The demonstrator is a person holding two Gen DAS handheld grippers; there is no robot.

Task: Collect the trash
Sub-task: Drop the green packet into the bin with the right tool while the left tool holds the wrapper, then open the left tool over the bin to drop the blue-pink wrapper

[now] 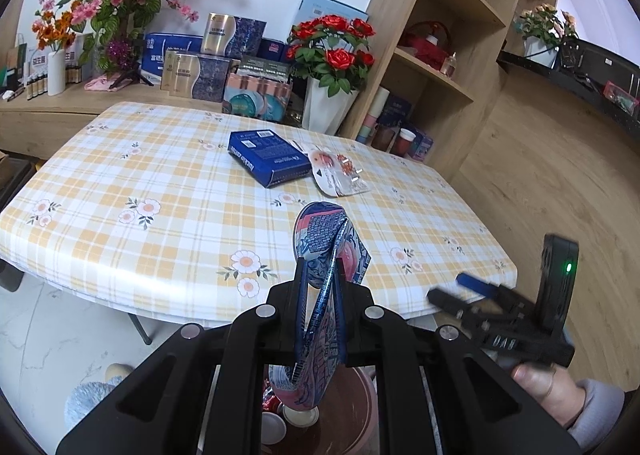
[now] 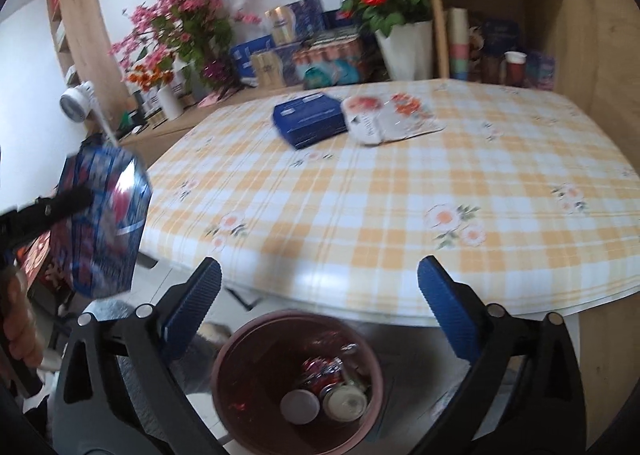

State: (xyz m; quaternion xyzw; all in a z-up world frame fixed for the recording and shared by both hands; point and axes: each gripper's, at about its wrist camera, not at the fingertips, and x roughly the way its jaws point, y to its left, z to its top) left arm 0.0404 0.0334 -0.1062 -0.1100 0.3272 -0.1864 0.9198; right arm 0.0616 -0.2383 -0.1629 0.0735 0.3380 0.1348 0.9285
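The step in hand looks like the drop — the left gripper (image 1: 320, 287) is clenched on a crumpled wrapper (image 1: 326, 251) and holds it off the near edge of the table (image 1: 120, 183), above the bin (image 2: 224, 371) that stands on the floor just in front of that edge. In the left wrist view the wrapper's lower end hangs over the bin's mouth; whether it is squarely over the middle I cannot tell.

The right gripper (image 2: 320, 311) stands wide open with nothing between its jaws, poised over the bin, which already holds lids and bright scraps.

The next move, as I judge it, calls for the left jaws to part so the wrapper falls in; being light and bent, it may cling to a pad or drift to the rim. After that, two pieces wait at the far side of the table — a blue box (image 1: 268, 157) and, touching it on the right, a flat white pouch (image 1: 340, 173).

The wrapper is blue foil with red and pink print and dense lettering, folded sharply down its middle, pinched along that crease, shiny where it catches light.
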